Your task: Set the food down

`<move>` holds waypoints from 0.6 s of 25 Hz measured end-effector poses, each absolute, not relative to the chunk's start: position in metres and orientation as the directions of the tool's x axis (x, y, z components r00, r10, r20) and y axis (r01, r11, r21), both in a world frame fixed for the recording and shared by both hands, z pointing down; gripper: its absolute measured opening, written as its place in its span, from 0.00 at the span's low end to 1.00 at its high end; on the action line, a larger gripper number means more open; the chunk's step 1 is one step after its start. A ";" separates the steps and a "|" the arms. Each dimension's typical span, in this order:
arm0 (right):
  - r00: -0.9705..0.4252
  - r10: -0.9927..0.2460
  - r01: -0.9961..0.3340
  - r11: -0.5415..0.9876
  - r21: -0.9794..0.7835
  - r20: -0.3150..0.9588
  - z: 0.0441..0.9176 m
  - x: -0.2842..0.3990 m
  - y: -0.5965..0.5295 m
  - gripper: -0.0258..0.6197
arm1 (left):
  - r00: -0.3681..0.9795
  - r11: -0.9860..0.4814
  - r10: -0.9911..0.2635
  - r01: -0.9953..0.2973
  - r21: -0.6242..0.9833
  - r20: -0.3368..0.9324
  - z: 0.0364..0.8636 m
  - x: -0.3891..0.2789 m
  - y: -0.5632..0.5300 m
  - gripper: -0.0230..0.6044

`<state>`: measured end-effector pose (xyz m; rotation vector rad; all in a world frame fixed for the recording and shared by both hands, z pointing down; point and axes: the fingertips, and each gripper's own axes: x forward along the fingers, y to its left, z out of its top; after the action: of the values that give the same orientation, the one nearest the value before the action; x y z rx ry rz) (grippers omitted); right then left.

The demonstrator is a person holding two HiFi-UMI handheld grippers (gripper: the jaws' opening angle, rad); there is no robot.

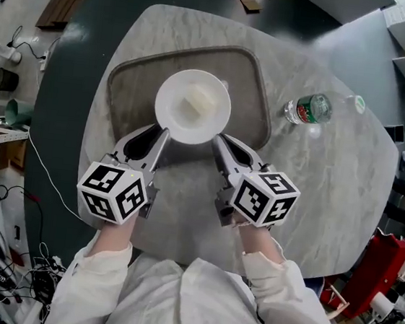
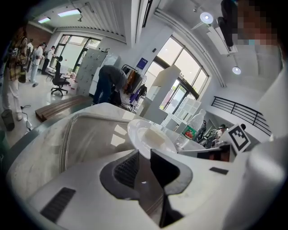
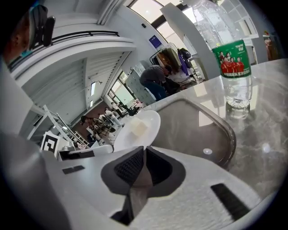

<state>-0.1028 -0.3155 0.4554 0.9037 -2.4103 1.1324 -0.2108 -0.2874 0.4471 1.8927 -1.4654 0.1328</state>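
Head view: we look steeply down on the surface (image 1: 345, 181), near enough that the sleeves (image 1: 101, 284) fill the bottom edge. Left gripper view: low, close behind its fingers (image 2: 125, 168), angled inward across the tray (image 2: 85, 134). Right gripper view: equally low behind its fingers (image 3: 130, 167), angled inward too. All three share the plate (image 1: 193, 106) and bottle (image 1: 306, 109). Each gripper view catches the other's marker cube (image 2: 238, 138).

Hand-held gripper (image 3: 144, 152) clamps the rim of plate (image 3: 149, 122).

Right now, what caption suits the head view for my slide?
The left gripper and right gripper hold a white plate of food over a tray.
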 end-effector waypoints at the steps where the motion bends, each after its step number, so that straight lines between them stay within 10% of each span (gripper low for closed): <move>1: -0.743 -0.401 -0.668 0.479 -0.569 0.535 0.457 -0.104 -0.317 0.06 | 0.346 -0.083 -0.797 -0.875 0.477 0.495 0.449 -0.212 -0.289 0.15; 15: -0.733 -0.373 -0.678 0.464 -0.570 0.569 0.473 -0.109 -0.321 0.06 | 0.323 -0.033 -0.768 -0.882 0.469 0.554 0.468 -0.218 -0.293 0.15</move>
<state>-0.1088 -0.3212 0.4731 0.8861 -2.3524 1.1589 -0.2181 -0.2934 0.4681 1.8189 -1.4678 0.1885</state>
